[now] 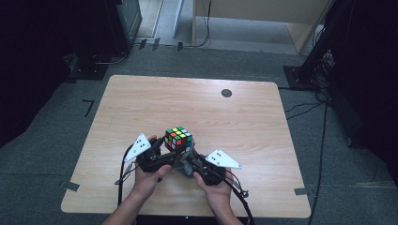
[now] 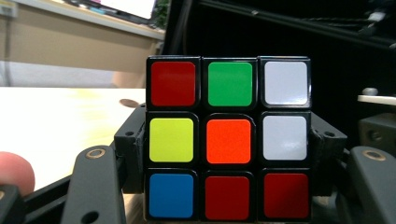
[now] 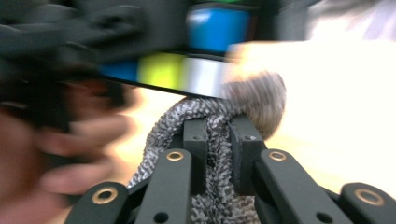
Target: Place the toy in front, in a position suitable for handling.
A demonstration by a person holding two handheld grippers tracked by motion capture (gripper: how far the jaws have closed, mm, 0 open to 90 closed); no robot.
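Clamping cube [image 2: 228, 140], left hand-held gripper [image 1: 157, 149]; right hand-held gripper [image 3: 218, 135] pinching grey cloth [image 3: 205, 121] under cube

Table [image 1: 141, 101]: light wood-grain top, rounded corners, one dark round cap [image 1: 226, 93] near far edge. Floor [image 1: 56, 140]: grey carpet, tape marks, black cables [image 1: 305, 108] at right. Beyond: pale wooden furniture [image 1: 281, 14]; dark equipment stands [image 1: 324, 42] either side. Lighting dim.
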